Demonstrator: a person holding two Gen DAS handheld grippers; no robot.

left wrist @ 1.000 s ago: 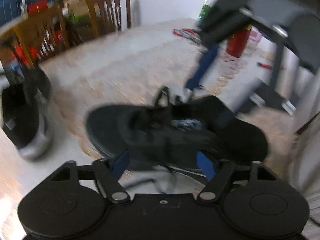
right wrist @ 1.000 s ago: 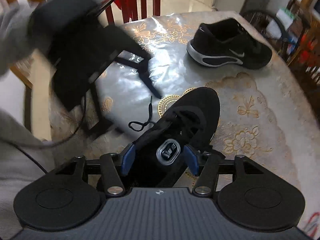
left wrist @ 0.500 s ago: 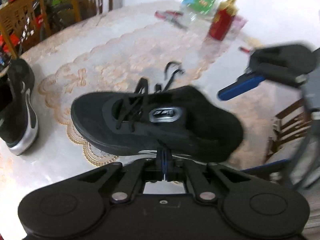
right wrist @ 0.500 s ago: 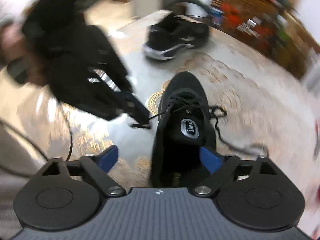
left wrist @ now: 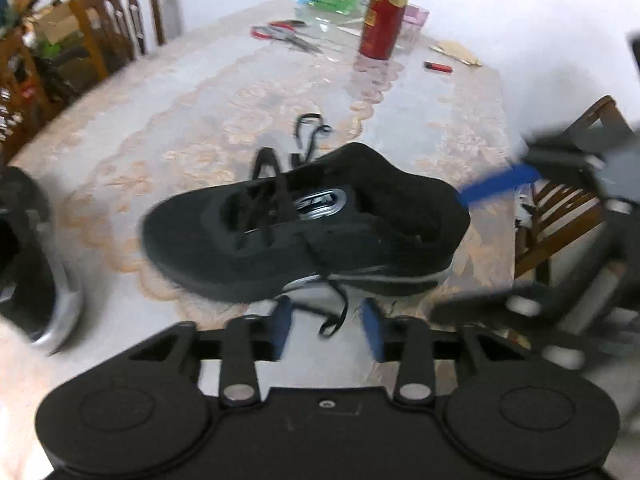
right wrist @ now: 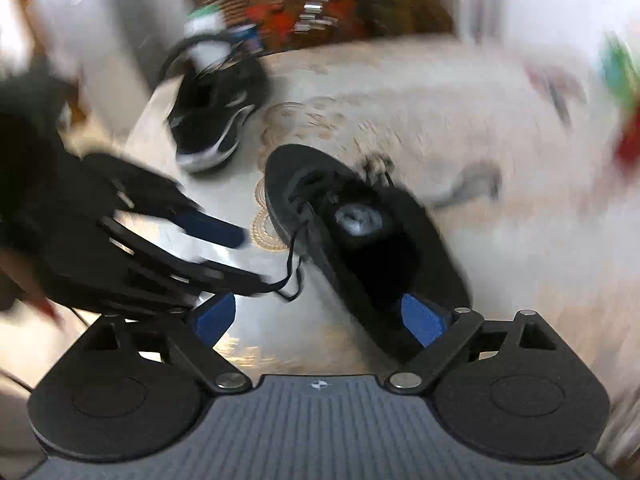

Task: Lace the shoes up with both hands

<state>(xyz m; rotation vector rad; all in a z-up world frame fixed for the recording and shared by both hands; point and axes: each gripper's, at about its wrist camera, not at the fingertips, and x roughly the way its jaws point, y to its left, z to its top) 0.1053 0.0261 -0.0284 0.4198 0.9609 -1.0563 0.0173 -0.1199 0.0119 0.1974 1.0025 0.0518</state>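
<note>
A: Two black mesh sneakers on the lace-patterned tablecloth (left wrist: 168, 92). The spare silver-soled sneaker (left wrist: 36, 272) sits far left, the black sneaker with the silver tongue badge (left wrist: 304, 232) lies mid-table, toe pointing left.

B: And the grippers?

A: The left gripper (left wrist: 329, 330) has its blue pads apart, the loose black lace end (left wrist: 336, 312) dangling between them, nothing pinched. The right gripper (right wrist: 320, 318) is spread wide around the sneaker's heel. A red bottle (left wrist: 382, 20) stands at the back.

Home dining room (lace tablecloth (left wrist: 248, 92), wooden chairs (left wrist: 116, 24)).
</note>
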